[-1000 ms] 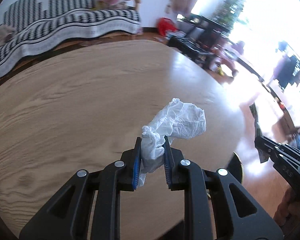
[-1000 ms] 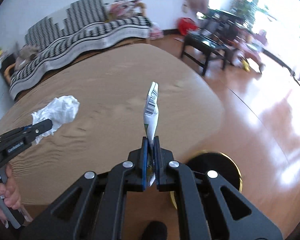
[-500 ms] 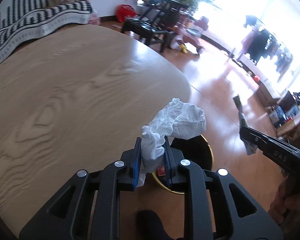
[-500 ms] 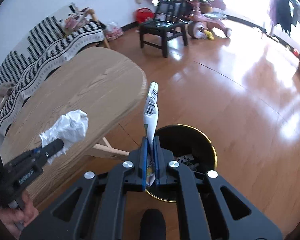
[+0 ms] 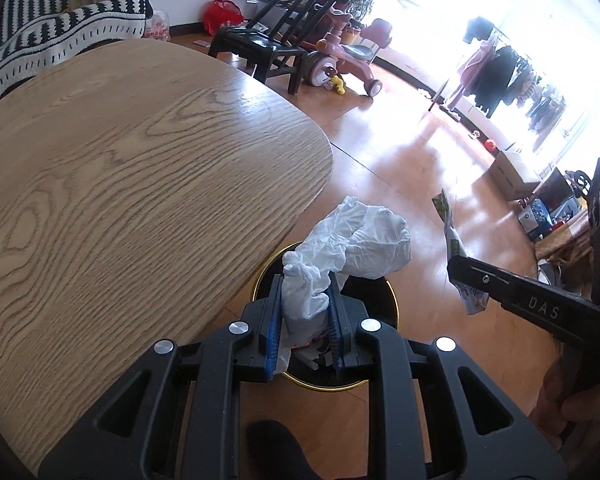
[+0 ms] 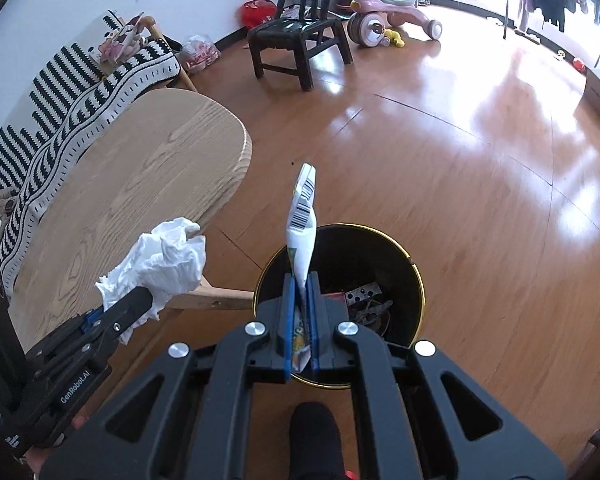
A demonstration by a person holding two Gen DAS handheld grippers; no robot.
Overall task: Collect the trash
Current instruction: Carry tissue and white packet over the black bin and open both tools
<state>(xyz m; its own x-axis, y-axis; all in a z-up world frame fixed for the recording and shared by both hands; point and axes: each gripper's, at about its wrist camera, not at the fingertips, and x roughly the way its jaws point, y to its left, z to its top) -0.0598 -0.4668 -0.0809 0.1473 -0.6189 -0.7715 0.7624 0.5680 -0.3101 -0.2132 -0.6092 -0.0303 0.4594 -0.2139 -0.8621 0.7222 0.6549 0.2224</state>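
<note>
1. Sunlit living room with a glossy wooden floor [image 6: 480, 184]; an oval wood-grain bench [image 5: 132, 184] stands at the left, its top bare where visible.
2. Left gripper [image 5: 304, 320]: fingers narrowed onto a crumpled white tissue [image 5: 352, 248], pinched at its lower end with the bulk standing free above the tips. It hangs just off the bench edge, over the near rim of the bin.
3. Right gripper [image 6: 300, 312]: fingers pressed almost together on a flat snack wrapper [image 6: 302, 216] with a barcode, held by its lower edge and upright, over the bin's near side.
4. Black waste bin with gold rim [image 6: 414, 276] sits on the floor beside the bench leg; it already holds assorted litter.
5. Judgement: both pieces are carried tip-down over the bin's mouth so that releasing should drop them in; the tissue sits closer to the rim and could fall outside.
6. Surroundings: black chair [image 6: 296, 36], pink ride-on toy [image 6: 384, 4], striped sofa cover [image 6: 80, 88], all well apart. Nothing stands between grippers and bin.
</note>
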